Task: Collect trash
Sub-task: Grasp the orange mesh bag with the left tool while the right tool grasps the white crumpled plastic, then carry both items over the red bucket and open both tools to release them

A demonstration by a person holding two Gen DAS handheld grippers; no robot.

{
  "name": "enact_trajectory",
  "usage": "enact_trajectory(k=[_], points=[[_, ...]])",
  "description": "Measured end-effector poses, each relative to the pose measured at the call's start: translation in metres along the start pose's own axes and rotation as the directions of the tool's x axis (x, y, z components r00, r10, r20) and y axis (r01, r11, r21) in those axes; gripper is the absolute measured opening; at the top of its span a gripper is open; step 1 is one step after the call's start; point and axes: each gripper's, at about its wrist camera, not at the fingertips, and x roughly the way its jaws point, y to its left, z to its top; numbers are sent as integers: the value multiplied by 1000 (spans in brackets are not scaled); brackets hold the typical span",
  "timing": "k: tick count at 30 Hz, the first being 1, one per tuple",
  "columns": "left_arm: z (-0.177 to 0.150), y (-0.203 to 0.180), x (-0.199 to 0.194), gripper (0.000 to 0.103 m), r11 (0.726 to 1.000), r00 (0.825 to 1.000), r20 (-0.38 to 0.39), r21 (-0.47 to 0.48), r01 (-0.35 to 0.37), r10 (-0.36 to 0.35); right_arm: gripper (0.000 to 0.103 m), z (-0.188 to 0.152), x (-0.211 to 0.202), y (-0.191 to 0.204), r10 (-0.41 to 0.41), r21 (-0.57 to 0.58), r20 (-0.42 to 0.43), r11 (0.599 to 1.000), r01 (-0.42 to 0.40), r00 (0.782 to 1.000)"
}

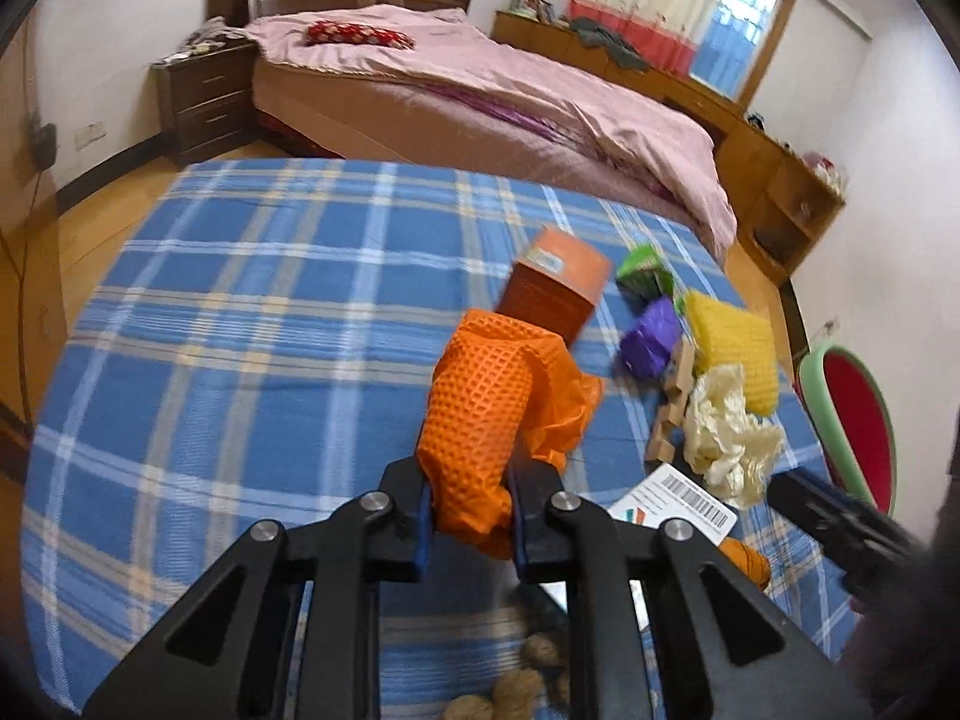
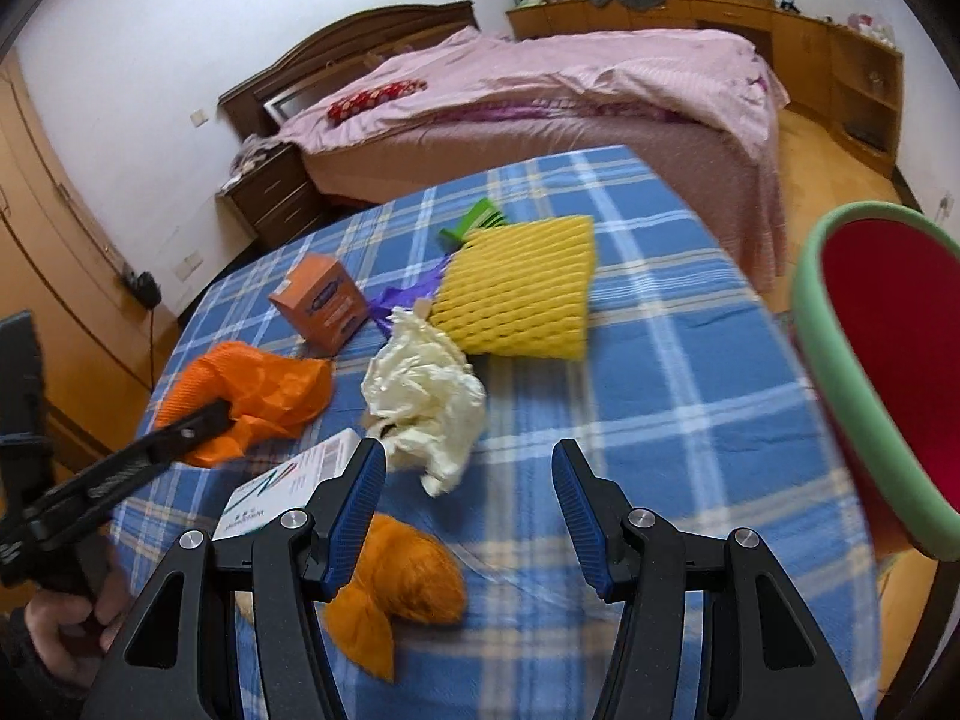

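Because our left gripper point(image 1: 468, 504) jaws pinch only the orange foam net's point(image 1: 480, 396) edge, it may slip; right gripper point(image 2: 468, 498) jaws stand half-open, empty.

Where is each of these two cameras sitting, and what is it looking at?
Left wrist: on the left gripper, looking down its fingers at the orange foam net they pinch; the right gripper shows at the right edge.
Right wrist: on the open right gripper, over the plaid table; a hand shows.
Shared: orange box, yellow foam net, bed.
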Motion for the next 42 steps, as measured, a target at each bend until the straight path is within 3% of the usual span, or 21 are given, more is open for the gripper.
enact_trajectory(k=[4,5,6,11,14,29,42], points=[[1,4,-8,18,1000,1000,17,-13,-2,2,59,2,15,3,21,8,-33,1000,-21,999],[0,5,-9,18,1000,1000,19,-15,0,0,52,2,19,4,26,7,-37,1000,-26,999],[0,4,-11,18,1000,1000,20,-15,4,-4,39,1,21,4,29,6,-45,1000,-28,999],[-3,1,-22,18,999,999,28,-14,39,-38,15,-4,23,1,34,11,-54,999,-34,998],[-2,-6,-34,18,998,997,50,-1,56,-56,9,-7,13,0,37,13,-28,999,-36,999],[-5,-53,-79,18,991,987,112,90,102,-112,7,-21,-80,-8,46,25,173,998,-51,984],[-1,-146,-81,18,950,970,89,242,198,-225,7,-26,-151,-67,-105,132,283,989,70,953]])
